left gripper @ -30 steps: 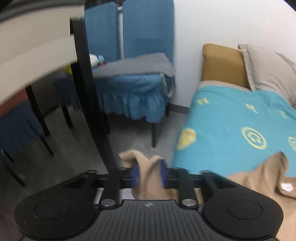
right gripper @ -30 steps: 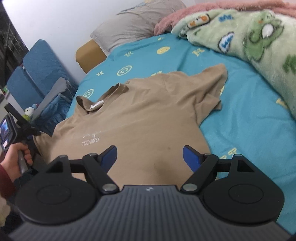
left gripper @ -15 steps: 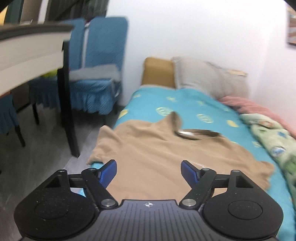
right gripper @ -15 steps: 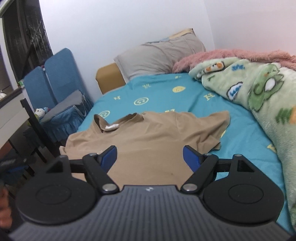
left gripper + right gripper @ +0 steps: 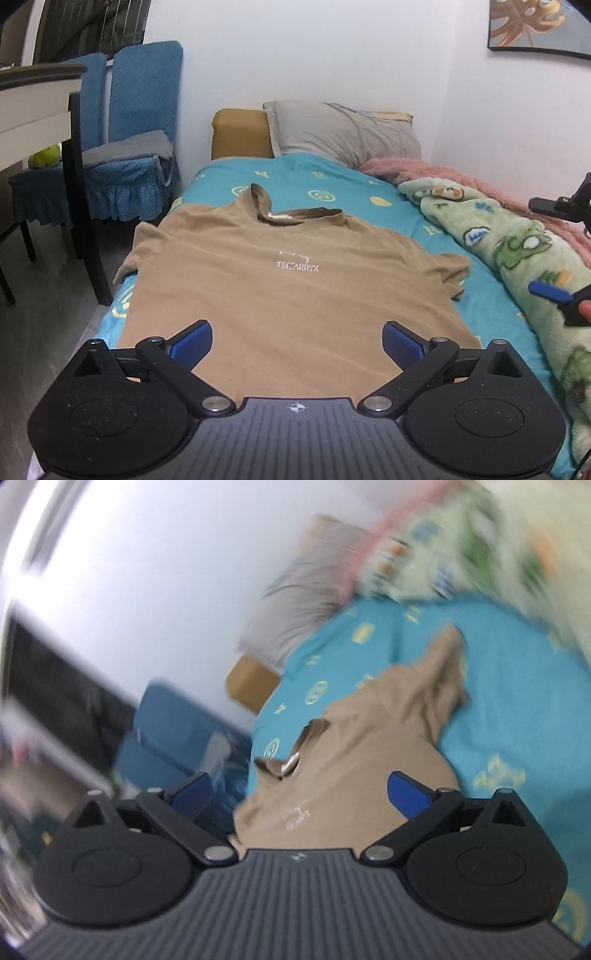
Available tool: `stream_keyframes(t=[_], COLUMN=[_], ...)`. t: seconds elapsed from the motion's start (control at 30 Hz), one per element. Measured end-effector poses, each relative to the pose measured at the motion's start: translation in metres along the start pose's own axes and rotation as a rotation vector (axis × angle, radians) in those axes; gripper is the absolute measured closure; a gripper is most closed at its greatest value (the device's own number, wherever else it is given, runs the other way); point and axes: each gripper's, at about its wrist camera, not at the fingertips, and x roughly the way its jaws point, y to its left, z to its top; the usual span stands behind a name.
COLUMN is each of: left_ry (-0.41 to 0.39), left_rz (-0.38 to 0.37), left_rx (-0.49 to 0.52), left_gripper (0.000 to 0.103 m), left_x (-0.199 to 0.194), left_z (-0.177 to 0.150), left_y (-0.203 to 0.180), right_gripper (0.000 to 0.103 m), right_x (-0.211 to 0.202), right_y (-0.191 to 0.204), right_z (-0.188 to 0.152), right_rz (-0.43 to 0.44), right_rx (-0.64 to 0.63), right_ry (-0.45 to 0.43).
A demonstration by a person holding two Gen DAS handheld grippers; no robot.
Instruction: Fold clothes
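Note:
A tan T-shirt (image 5: 288,288) with a small white chest logo lies spread flat, front up, on a teal bed sheet (image 5: 332,184), collar toward the pillow. My left gripper (image 5: 297,341) is open and empty, held above the shirt's bottom hem. My right gripper (image 5: 299,794) is open and empty, tilted, above the shirt (image 5: 354,760); its view is blurred. One blue fingertip (image 5: 550,290) of the right gripper shows at the right edge of the left wrist view, over the blanket.
A green cartoon blanket (image 5: 517,251) and a pink one lie along the bed's right side. A grey pillow (image 5: 343,133) is at the head. Blue chairs (image 5: 125,122) and a black-legged table (image 5: 77,177) stand to the left of the bed.
My left gripper let go of the shirt's sleeve, opened, and swung to the foot of the bed facing the spread shirt. My right gripper tilted and moved to the right, blurring its view.

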Motion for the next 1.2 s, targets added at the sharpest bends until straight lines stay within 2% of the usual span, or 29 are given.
stream_keyframes(t=[0.1, 0.2, 0.33, 0.5, 0.67, 0.77, 0.83, 0.9, 0.93, 0.97, 1.0, 1.03, 1.13, 1.2], left_ry=[0.026, 0.056, 0.071, 0.068, 0.097, 0.144, 0.171, 0.183, 0.181, 0.178, 0.173, 0.168, 0.152, 0.144], left_rz=[0.005, -0.007, -0.019, -0.023, -0.036, -0.039, -0.024, -0.010, -0.006, -0.002, 0.002, 0.006, 0.017, 0.018], left_rx=[-0.041, -0.095, -0.129, -0.122, -0.174, -0.229, -0.262, -0.282, -0.289, -0.291, -0.290, -0.290, -0.280, -0.275], left_gripper=[0.003, 0.003, 0.003, 0.003, 0.003, 0.003, 0.003, 0.003, 0.003, 0.003, 0.003, 0.003, 0.003, 0.003], left_x=[0.016, 0.035, 0.058, 0.087, 0.109, 0.123, 0.130, 0.134, 0.135, 0.135, 0.135, 0.134, 0.132, 0.129], left_z=[-0.004, -0.004, -0.002, -0.001, -0.003, -0.006, -0.007, -0.008, -0.008, -0.007, -0.006, -0.006, -0.004, -0.002], left_y=[0.008, 0.021, 0.030, 0.032, 0.038, 0.048, 0.055, 0.060, 0.062, 0.063, 0.064, 0.064, 0.064, 0.065], right_gripper=[0.000, 0.000, 0.000, 0.002, 0.003, 0.005, 0.013, 0.041, 0.050, 0.075, 0.094, 0.094, 0.094, 0.094], right_x=[0.031, 0.060, 0.100, 0.151, 0.190, 0.206, 0.214, 0.221, 0.224, 0.225, 0.227, 0.226, 0.211, 0.202], right_y=[-0.043, -0.076, -0.102, -0.126, -0.118, -0.110, -0.110, -0.114, -0.117, -0.119, -0.121, -0.119, -0.095, -0.082], right_z=[0.013, 0.022, 0.033, 0.038, 0.044, 0.043, 0.048, 0.056, 0.062, 0.068, 0.074, 0.079, 0.095, 0.107], right_rz=[0.007, -0.035, -0.096, -0.127, -0.098, -0.130, -0.159, -0.197, -0.227, -0.250, -0.274, -0.290, -0.301, -0.307], right_rx=[0.206, 0.311, 0.289, 0.256, 0.133, 0.084, 0.096, 0.122, 0.132, 0.136, 0.140, 0.124, -0.044, -0.113], right_ry=[0.006, -0.016, -0.034, -0.077, -0.127, -0.188, -0.220, -0.242, -0.240, -0.231, -0.222, -0.220, -0.258, -0.270])
